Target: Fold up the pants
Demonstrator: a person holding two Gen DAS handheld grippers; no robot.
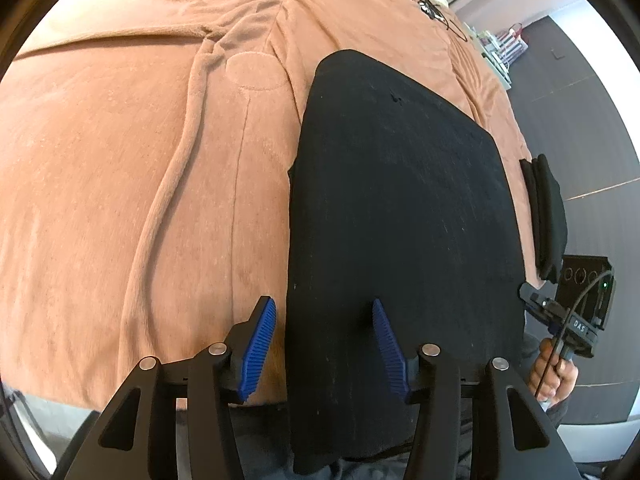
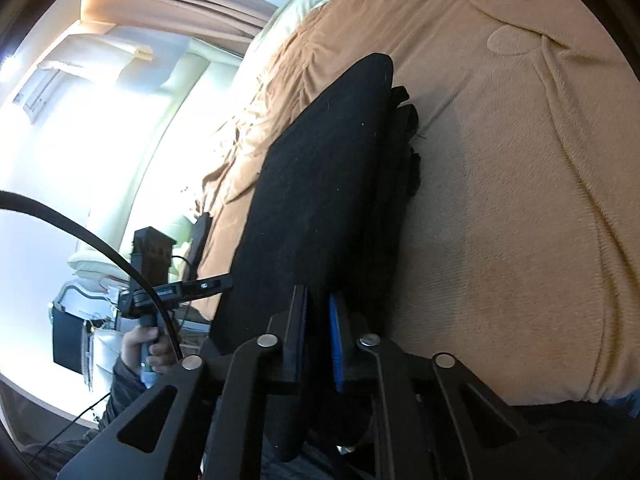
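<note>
Right gripper (image 2: pixel 318 332) clamps the pants (image 2: pixel 320 184) edge; left gripper (image 1: pixel 324 344) is half open (straddling the hem, nothing held): close it before lifting.

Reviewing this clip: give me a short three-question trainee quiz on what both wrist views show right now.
1. True or false: the black fabric pants lie on a fuzzy peach-brown blanket.
2. Which gripper is clamped on the pants' near edge? A) left gripper B) right gripper
3. Fill in: the left gripper's blue ribbed pads stand ____, one on each side of the pants' left edge.

Key: 1 true. 2 B. 3 open; they do not press the cloth.
</note>
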